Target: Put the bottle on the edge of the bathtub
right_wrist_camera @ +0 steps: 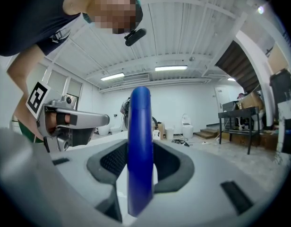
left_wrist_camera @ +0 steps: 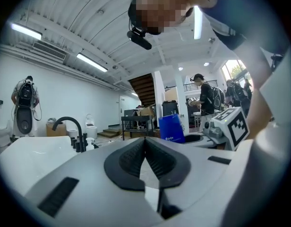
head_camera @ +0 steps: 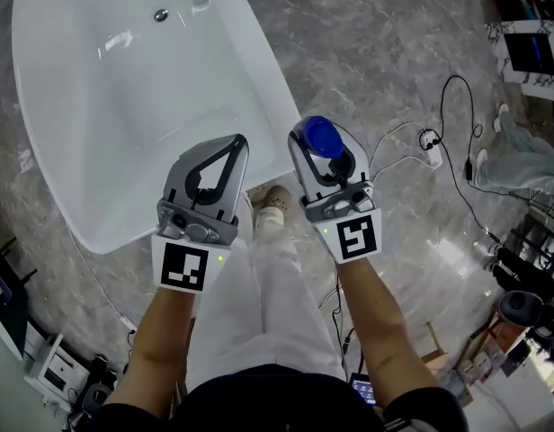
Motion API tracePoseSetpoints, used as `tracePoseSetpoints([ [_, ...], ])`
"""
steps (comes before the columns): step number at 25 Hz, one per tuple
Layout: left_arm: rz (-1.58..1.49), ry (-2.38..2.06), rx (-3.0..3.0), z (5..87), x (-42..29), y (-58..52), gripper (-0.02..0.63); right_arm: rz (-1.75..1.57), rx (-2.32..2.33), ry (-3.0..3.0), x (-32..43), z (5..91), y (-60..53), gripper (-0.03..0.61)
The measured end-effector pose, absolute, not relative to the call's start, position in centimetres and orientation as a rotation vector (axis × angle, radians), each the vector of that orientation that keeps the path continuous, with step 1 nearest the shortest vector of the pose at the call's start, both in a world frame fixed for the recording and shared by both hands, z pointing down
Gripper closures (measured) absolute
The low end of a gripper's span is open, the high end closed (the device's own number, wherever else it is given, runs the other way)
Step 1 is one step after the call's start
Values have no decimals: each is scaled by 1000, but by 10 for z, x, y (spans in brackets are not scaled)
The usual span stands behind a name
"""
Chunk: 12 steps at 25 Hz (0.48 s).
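Note:
A blue bottle (head_camera: 318, 135) stands upright between the jaws of my right gripper (head_camera: 324, 148), whose pads press its two sides; in the right gripper view the bottle (right_wrist_camera: 140, 141) fills the gap of that gripper (right_wrist_camera: 141, 150). The white bathtub (head_camera: 266, 72) lies at the upper left of the head view, its near rim just beyond both grippers. My left gripper (head_camera: 234, 144) is shut and holds nothing, hovering over the tub's near corner; in its own view the left gripper (left_wrist_camera: 145, 142) has its pads touching. Both grippers point level.
A black faucet (left_wrist_camera: 70, 123) stands at the tub's far end, with a drain (head_camera: 160, 14) in the basin. A power strip with cables (head_camera: 430, 142) lies on the marble floor to the right. The person's shoe (head_camera: 275, 202) is below the grippers. Equipment crowds the right edge.

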<state>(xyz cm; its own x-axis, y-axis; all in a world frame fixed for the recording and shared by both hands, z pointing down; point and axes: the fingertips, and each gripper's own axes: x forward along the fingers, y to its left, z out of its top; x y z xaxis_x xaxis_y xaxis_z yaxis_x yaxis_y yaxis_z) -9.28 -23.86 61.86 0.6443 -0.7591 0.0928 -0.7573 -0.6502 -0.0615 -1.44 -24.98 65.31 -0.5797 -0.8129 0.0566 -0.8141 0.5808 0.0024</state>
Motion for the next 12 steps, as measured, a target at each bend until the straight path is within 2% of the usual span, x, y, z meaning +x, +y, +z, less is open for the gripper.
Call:
tracePoseSetpoints([
  [3, -172, 1199, -2885, 628, -79, -236, 611, 59, 1419, -2738, -17, 666, -250, 423],
  [4, -170, 1148, -2917, 630, -72, -234, 593, 68, 1421, -2735, -17, 668, -249, 423],
  [8, -156, 952, -3042, 635, -45, -229, 401, 86, 1418, -2720, -19, 675, -244, 423],
  [12, -177, 802, -3162, 646, -25, -230, 328, 87, 1413, -2704, -19, 681, -243, 423],
])
